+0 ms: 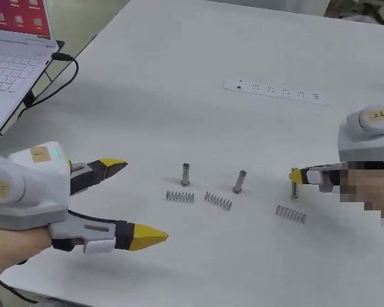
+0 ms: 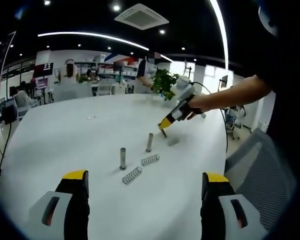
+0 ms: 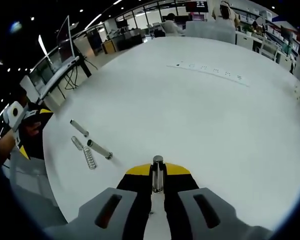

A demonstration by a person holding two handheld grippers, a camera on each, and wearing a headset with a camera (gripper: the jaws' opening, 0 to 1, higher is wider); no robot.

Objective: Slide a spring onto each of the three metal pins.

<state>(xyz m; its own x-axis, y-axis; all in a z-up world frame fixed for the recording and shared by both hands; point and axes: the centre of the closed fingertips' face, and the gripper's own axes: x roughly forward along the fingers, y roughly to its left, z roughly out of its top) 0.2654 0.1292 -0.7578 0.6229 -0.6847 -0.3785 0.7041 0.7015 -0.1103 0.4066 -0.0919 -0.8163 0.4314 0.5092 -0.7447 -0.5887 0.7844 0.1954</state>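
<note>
Right gripper view shows the right gripper (image 3: 157,170) clamped on a short silver pin (image 3: 157,182), left gripper (image 1: 145,200) gaping wide

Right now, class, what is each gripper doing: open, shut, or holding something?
Left gripper: open, holding nothing.
Right gripper: shut on a metal pin.

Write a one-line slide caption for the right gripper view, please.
Yellow-tipped right gripper shut on a grey metal pin, two more pins and two coiled wire springs beyond on the white table.
</note>
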